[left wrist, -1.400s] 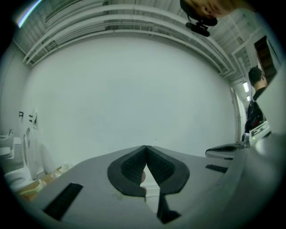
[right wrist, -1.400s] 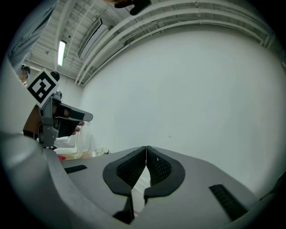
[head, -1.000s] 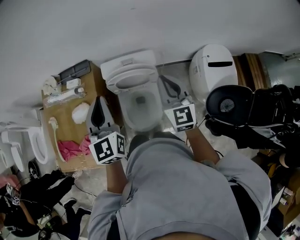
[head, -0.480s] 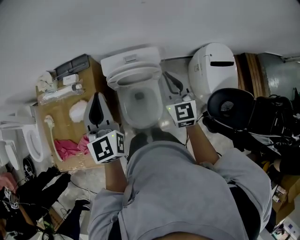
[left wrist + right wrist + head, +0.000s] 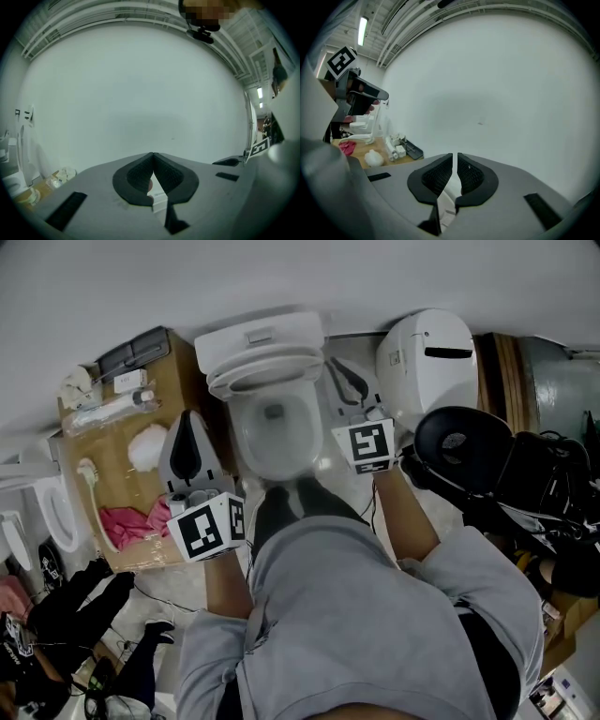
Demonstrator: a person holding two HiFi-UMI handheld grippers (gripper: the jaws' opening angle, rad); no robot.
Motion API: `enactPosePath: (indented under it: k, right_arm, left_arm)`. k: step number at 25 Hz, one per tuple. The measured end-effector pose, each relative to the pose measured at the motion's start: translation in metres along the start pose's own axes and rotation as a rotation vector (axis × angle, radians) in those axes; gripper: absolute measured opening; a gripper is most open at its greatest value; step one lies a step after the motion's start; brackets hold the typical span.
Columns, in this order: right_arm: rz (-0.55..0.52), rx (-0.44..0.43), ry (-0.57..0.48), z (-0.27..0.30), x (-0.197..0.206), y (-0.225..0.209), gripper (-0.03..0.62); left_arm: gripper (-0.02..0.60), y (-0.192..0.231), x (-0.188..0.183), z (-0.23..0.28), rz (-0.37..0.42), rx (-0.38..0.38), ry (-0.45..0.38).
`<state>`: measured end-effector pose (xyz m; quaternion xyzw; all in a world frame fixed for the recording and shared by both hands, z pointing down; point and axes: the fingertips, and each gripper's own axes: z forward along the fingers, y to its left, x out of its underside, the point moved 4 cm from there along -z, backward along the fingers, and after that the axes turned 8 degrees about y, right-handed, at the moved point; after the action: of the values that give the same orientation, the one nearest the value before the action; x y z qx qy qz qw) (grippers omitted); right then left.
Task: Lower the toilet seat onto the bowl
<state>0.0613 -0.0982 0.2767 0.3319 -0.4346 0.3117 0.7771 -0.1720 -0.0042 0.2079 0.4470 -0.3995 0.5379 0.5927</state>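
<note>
The white toilet stands at the top middle of the head view. Its seat (image 5: 263, 374) is raised against the tank (image 5: 259, 337), and the bowl (image 5: 275, 439) lies uncovered below. My left gripper (image 5: 192, 424) hovers just left of the bowl, its marker cube nearer me. My right gripper (image 5: 336, 369) hangs to the right of the seat. Neither touches the toilet. In the left gripper view the pads (image 5: 140, 174) meet at their tips against a bare white wall. In the right gripper view the pads (image 5: 471, 176) stand almost together with nothing between them.
A wooden box top (image 5: 112, 476) left of the toilet carries a pink cloth (image 5: 129, 525), a white wad and a bottle. A white rounded unit (image 5: 427, 352) and a black round object (image 5: 461, 448) stand at the right. Dark bags lie on the floor at both sides.
The toilet now sits higher and a little further left in the head view. Both grippers have kept to either side of the bowl, edging forward with their jaws still together.
</note>
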Motion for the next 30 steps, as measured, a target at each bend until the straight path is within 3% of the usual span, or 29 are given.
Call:
enactPosePath:
  k: [10,17,30]
  right_arm:
    - [-0.029,-0.051,0.083,0.035,0.033,0.003,0.050]
    - [-0.062,-0.064,0.093,0.046,0.059,0.016,0.051]
    - [-0.107,-0.138,0.161,0.092,0.088,0.014,0.066]
  left_arm:
    - [0.002,0.006,0.010,0.012,-0.020,-0.013,0.035]
    - [0.002,0.012,0.036,0.007,-0.019,-0.021,0.041]
    - [0.002,0.016,0.051,0.036,-0.040,-0.046,0.094]
